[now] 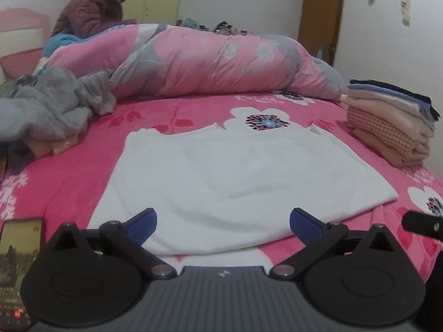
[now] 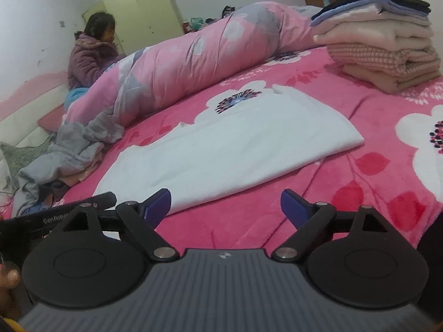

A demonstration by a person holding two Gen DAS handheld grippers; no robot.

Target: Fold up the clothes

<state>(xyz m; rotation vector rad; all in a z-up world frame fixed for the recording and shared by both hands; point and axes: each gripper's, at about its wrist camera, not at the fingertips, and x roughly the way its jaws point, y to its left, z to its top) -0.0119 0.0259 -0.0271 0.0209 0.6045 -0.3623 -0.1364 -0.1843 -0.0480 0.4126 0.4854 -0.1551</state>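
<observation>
- White garment (image 1: pixel 221 171): lies flat on the pink floral blanket (image 1: pixel 177 116), spread wide, with what looks like a sleeve or side panel already laid inward over its middle. Near hem faces both grippers.
- Left gripper (image 1: pixel 223 222): fingers spread wide, nothing held; the blue pads sit just over the near hem.
- Right gripper (image 2: pixel 225 207): fingers equally wide, nothing held; its left pad is at the near corner of the garment (image 2: pixel 221 149), its right pad over bare blanket.
- Folded stack (image 1: pixel 393 127): several garments piled neatly at the right, well apart from the white one.
- Grey fleece heap (image 1: pixel 52 110): loose and unfolded at the left, beside the rolled pink quilt (image 1: pixel 207 61).
- Seated person in a purple jacket (image 1: pixel 94 8): beyond the quilt, clear of the work.
- Handling, judged: thin, soft knit, light and limp; it will sag and drag on the plush blanket. A pinch through all layers at the two near hem corners should keep them from sliding apart.
- Stage, judged: partly folded; further than that cannot be told.
</observation>
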